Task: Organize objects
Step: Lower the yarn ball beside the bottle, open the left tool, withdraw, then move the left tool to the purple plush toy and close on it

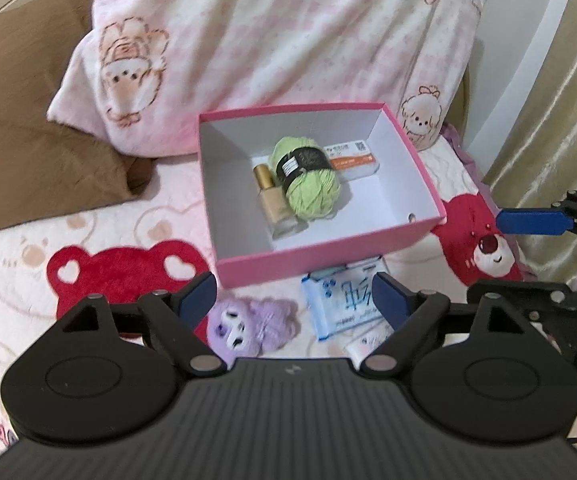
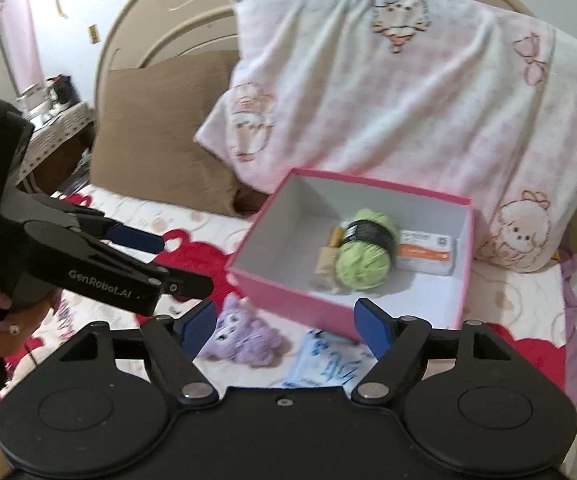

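A pink box (image 1: 320, 258) (image 2: 280, 294) stands open on the bed. Inside it lie a ball of green yarn (image 1: 308, 184) (image 2: 364, 266), a gold-capped bottle (image 1: 274, 204) (image 2: 328, 256) and a white and orange carton (image 1: 352, 160) (image 2: 426, 256). In front of the box, on the bedspread, lie a purple plush toy (image 1: 248, 322) (image 2: 244, 336) and a blue and white tissue pack (image 1: 344, 304) (image 2: 324, 364). My left gripper (image 1: 293, 284) (image 2: 184, 264) hangs open above the plush and the pack, holding nothing. My right gripper (image 2: 285, 307) (image 1: 504, 256) is open and empty too, to the right of the left one.
A pink cartoon-print pillow (image 1: 272, 40) leans behind the box, a brown pillow (image 1: 28, 140) to its left. The bedspread (image 1: 128, 264) has red bear shapes. A curtain (image 1: 560, 100) hangs at the right. A hand (image 2: 4, 320) holds the left gripper. A bedside table (image 2: 60, 120) stands far left.
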A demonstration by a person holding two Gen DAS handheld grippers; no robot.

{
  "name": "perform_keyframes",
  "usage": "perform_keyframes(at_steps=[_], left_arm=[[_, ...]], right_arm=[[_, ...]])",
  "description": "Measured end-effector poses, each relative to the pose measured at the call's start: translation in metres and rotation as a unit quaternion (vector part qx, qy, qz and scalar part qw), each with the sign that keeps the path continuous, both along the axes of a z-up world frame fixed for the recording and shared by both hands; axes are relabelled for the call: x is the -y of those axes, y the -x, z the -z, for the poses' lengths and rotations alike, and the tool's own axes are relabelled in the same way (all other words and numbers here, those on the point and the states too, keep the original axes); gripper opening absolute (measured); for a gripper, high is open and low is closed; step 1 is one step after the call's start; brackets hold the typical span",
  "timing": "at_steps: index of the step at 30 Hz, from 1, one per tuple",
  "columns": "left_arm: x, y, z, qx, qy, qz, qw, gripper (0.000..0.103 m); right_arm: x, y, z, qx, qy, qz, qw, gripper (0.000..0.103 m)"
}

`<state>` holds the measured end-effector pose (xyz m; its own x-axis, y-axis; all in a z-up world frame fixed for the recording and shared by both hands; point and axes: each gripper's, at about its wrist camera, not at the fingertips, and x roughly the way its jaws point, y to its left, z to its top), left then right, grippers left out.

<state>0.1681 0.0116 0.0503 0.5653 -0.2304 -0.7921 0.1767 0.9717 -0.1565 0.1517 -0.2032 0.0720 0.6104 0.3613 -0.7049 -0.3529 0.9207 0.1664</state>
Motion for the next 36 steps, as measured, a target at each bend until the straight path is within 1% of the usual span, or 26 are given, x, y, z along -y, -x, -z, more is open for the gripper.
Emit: perform_keyframes(at_steps=[5, 9, 11, 13, 16, 20, 23, 26, 30, 32, 36], left_arm=[[-0.012, 0.016, 0.011, -0.008, 0.007, 0.006, 0.9999, 0.085], [-0.022, 0.018, 0.021, -0.011, 0.026, -0.003, 0.9996, 0.085], [-0.025, 0.019, 0.025, -0.003, 0.027, -0.003, 0.9996, 0.085], [-0.025, 0.022, 0.027, 0.011, 0.038, 0.0, 0.9992, 0.085], [-0.025, 0.019, 0.034, 0.011, 0.055, -0.001, 0.9984, 0.085], [-0.026, 0.011, 0.053, 0.003, 0.044, -0.01, 0.999, 0.085], [-0.034, 0.004, 0.071, -0.012, 0.053, -0.025, 0.9982, 0.085], [-0.045, -0.003, 0.091, -0.029, 0.057, -0.046, 0.9969, 0.084], [-0.056, -0.011, 0.114, -0.047, 0.072, -0.063, 0.9943, 0.082], [-0.058, -0.014, 0.125, -0.05, 0.079, -0.067, 0.9934, 0.081], [-0.059, -0.02, 0.141, -0.056, 0.074, -0.079, 0.9925, 0.081]], right_arm=[[-0.018, 0.019, 0.009, -0.007, -0.014, -0.021, 1.0, 0.084], [-0.034, 0.024, 0.027, -0.017, -0.033, -0.04, 0.999, 0.087], [-0.043, 0.023, 0.039, -0.021, -0.038, -0.047, 0.998, 0.088], [-0.051, 0.02, 0.05, -0.022, -0.044, -0.052, 0.997, 0.088], [-0.062, 0.012, 0.066, -0.033, -0.053, -0.062, 0.996, 0.088], [-0.076, -0.002, 0.082, -0.04, -0.039, -0.067, 0.996, 0.088], [-0.084, -0.016, 0.096, -0.049, -0.022, -0.061, 0.997, 0.088], [-0.092, -0.028, 0.112, -0.068, -0.005, -0.061, 0.996, 0.088], [-0.091, -0.036, 0.143, -0.087, -0.03, -0.032, 0.995, 0.088], [-0.091, -0.039, 0.158, -0.089, -0.034, -0.013, 0.995, 0.088], [-0.088, -0.045, 0.183, -0.102, -0.052, 0.009, 0.993, 0.088]])
